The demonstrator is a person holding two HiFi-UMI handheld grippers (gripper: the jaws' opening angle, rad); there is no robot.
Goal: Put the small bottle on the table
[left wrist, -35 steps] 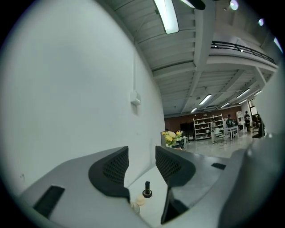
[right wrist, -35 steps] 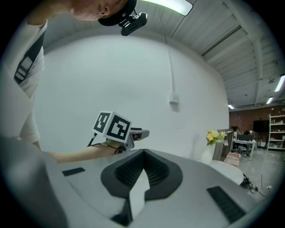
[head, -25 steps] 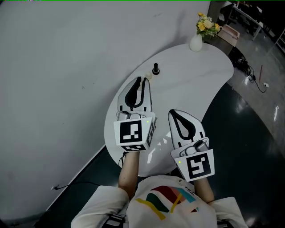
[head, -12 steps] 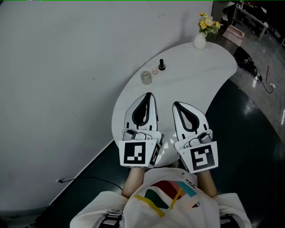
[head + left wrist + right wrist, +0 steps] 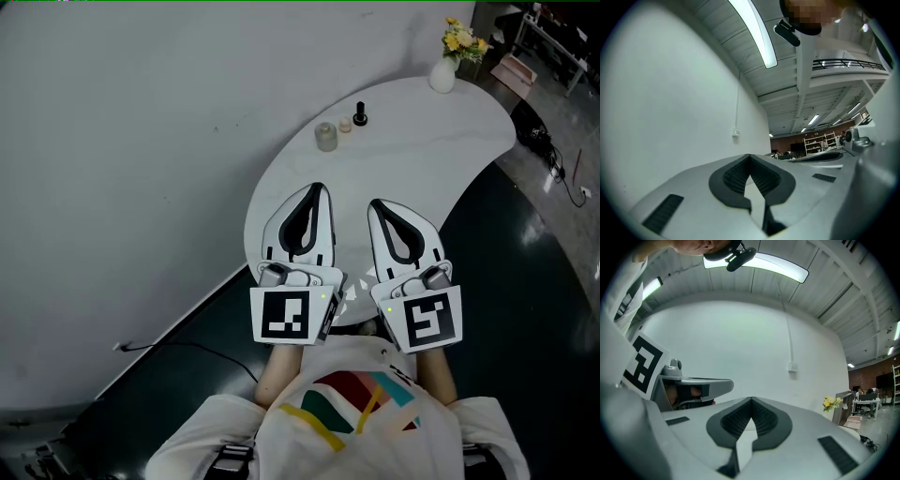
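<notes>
I have both grippers side by side over the near end of the white table (image 5: 422,150), a smooth, kidney-shaped slab with a faint sheen. The left gripper (image 5: 319,188) is closed: its two pale plastic jaws meet at the tips, the ribbed black pads bow apart behind them into a teardrop-shaped opening, and nothing sits between them. The right gripper (image 5: 374,203) looks the same, tips together and empty. Each carries a cube with a black-and-white square marker at its rear, close to my white shirt.

The small bottle (image 5: 325,137), a squat, pale grey cylinder, stands upright on the table's far edge by the matte grey wall, well apart from both grippers. Just beside it is a tiny beige round piece (image 5: 345,125), then a small black piece (image 5: 360,115) with a narrow neck (the three make a short row along the wall side). Further along, at the table's far end, a white rounded vase (image 5: 442,77) holds yellow flowers (image 5: 460,40). The floor (image 5: 525,281) around the table is dark and glossy.
</notes>
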